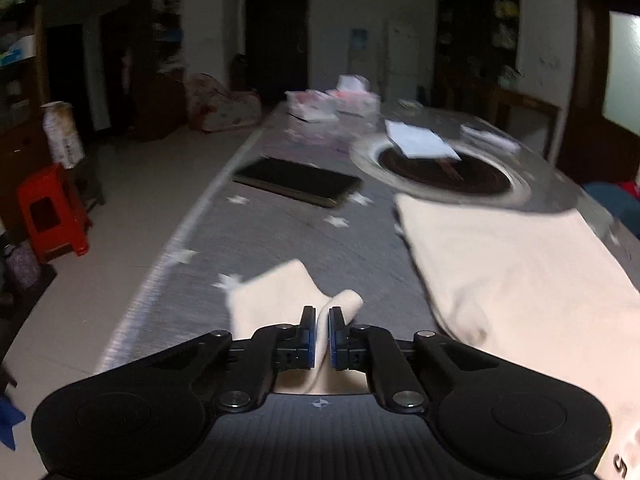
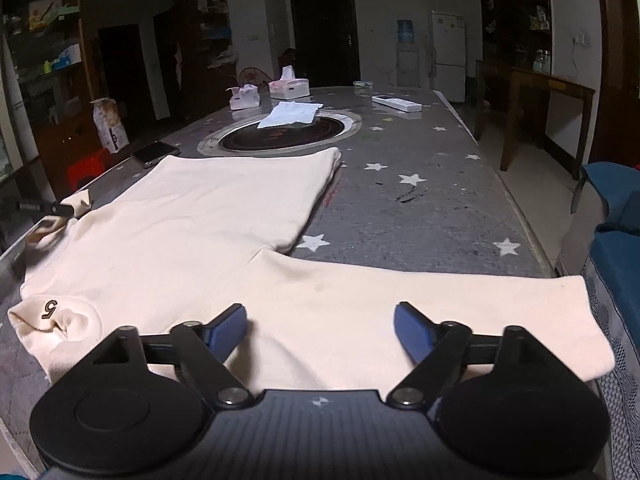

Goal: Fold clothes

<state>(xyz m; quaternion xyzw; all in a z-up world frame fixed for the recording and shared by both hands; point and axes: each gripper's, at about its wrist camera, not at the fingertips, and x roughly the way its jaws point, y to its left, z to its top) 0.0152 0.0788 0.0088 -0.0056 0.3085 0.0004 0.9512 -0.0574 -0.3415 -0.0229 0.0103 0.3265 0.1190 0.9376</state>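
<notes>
Now left gripper [image 1: 322, 314] pinches the cream shirt [image 2: 208, 216] sleeve (blurred); right gripper [image 2: 320, 316] gapes wide above it

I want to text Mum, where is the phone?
In the left wrist view the phone lies near the table's left edge, beside the round hob.

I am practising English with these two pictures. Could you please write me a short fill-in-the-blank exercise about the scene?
1. The left gripper is shut on a sleeve of the ____ shirt.
2. The right gripper hangs over the shirt with its fingers ____.
3. The grey tablecloth is printed with white ____.

Missing words: cream; open; stars
</notes>
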